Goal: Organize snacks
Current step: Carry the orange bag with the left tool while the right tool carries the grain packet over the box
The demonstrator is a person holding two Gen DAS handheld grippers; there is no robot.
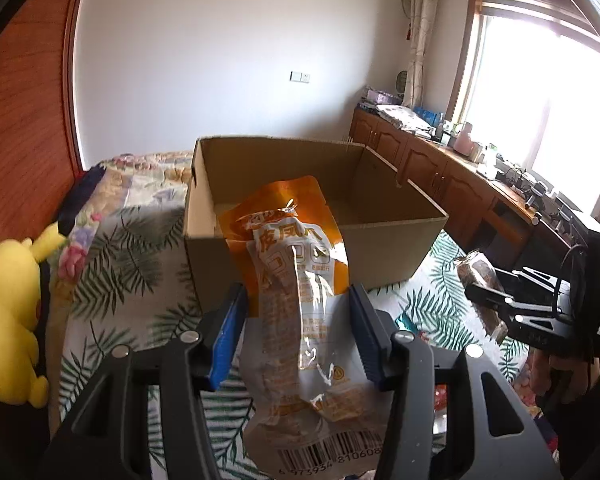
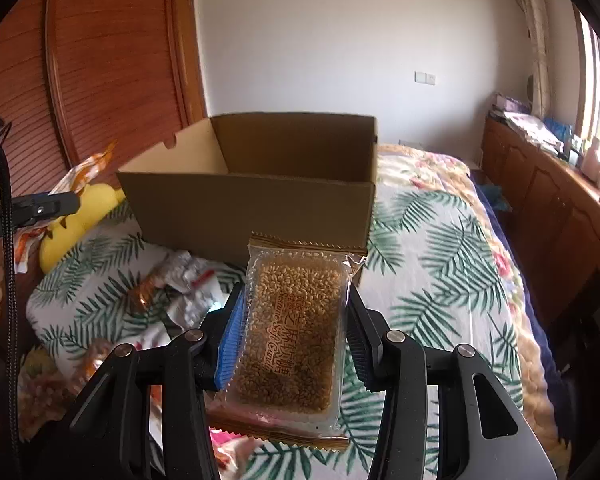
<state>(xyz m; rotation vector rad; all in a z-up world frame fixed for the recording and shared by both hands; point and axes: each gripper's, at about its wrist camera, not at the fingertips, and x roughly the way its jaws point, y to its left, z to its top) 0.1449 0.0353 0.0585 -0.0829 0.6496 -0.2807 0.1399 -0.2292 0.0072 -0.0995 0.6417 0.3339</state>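
An open cardboard box (image 1: 380, 248) stands on the bed; it also shows in the right wrist view (image 2: 252, 204). My left gripper (image 1: 298, 300) is shut on an orange and clear chicken-feet snack pack (image 1: 296, 280), held upright just in front of the box's near wall. My right gripper (image 2: 296, 300) is shut on a clear pack of sesame soft candy (image 2: 296, 332), held a little short of the box. The right gripper also shows in the left wrist view (image 1: 488, 296), right of the box, with its pack (image 1: 484, 276).
Several loose snack packs (image 2: 180, 288) lie on the leaf-print bedspread (image 2: 440, 264) left of my right gripper. A yellow plush toy (image 1: 8, 320) sits at the bed's left edge. Wooden cabinets (image 1: 440, 168) run along the window wall on the right.
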